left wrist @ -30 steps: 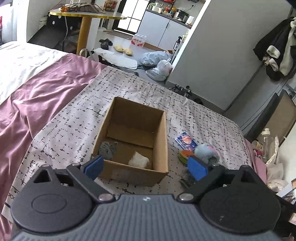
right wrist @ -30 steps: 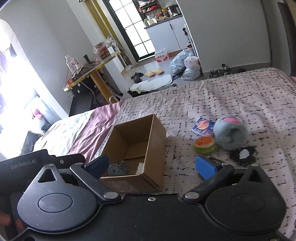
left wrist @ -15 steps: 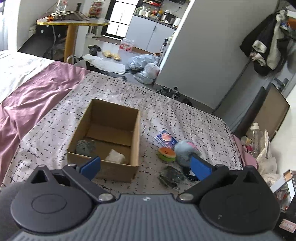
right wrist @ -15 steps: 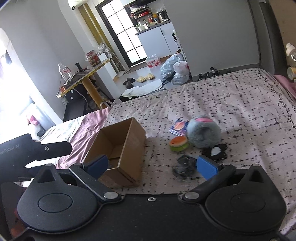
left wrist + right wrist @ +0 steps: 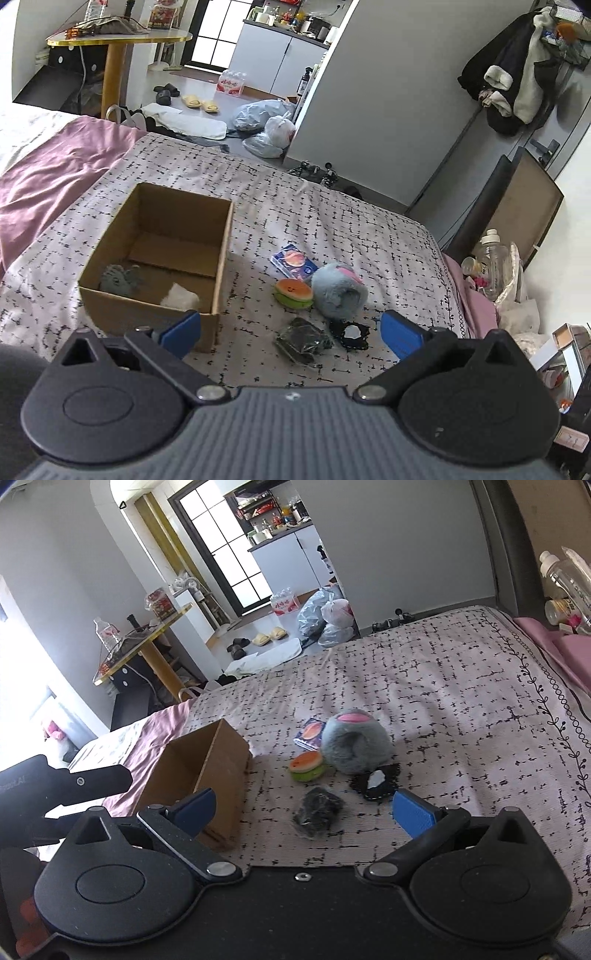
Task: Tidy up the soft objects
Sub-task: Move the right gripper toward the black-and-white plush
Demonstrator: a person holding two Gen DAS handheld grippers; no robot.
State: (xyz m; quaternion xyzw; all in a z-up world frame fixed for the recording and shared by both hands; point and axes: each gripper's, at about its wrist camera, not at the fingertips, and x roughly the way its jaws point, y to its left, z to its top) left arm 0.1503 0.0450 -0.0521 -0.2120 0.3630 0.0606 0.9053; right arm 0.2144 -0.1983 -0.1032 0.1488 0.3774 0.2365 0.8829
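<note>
An open cardboard box (image 5: 218, 258) (image 5: 225, 760) sits on the patterned bedspread with a grey soft item (image 5: 118, 278) and a white soft item (image 5: 179, 295) inside. To its right lie a grey plush ball (image 5: 338, 291) (image 5: 354, 744), an orange-green burger toy (image 5: 293, 292) (image 5: 306, 766), a blue packet (image 5: 293, 260) (image 5: 310, 733), a dark crumpled item (image 5: 301, 339) (image 5: 318, 812) and a black lacy piece (image 5: 351, 334) (image 5: 376, 781). My left gripper (image 5: 290, 332) and right gripper (image 5: 303, 808) are both open and empty, hovering just before the dark item.
A pink sheet (image 5: 48, 173) covers the bed at left. Bottles and clutter (image 5: 495, 258) stand at the bed's right side. Beyond the bed's far edge are bags (image 5: 266, 122), slippers and a round yellow table (image 5: 118, 37). The left gripper's body shows at left in the right wrist view (image 5: 55, 786).
Both grippers have swung right and pulled back from the box. The loose items now lie between the fingers in both views. Nothing was picked up.
</note>
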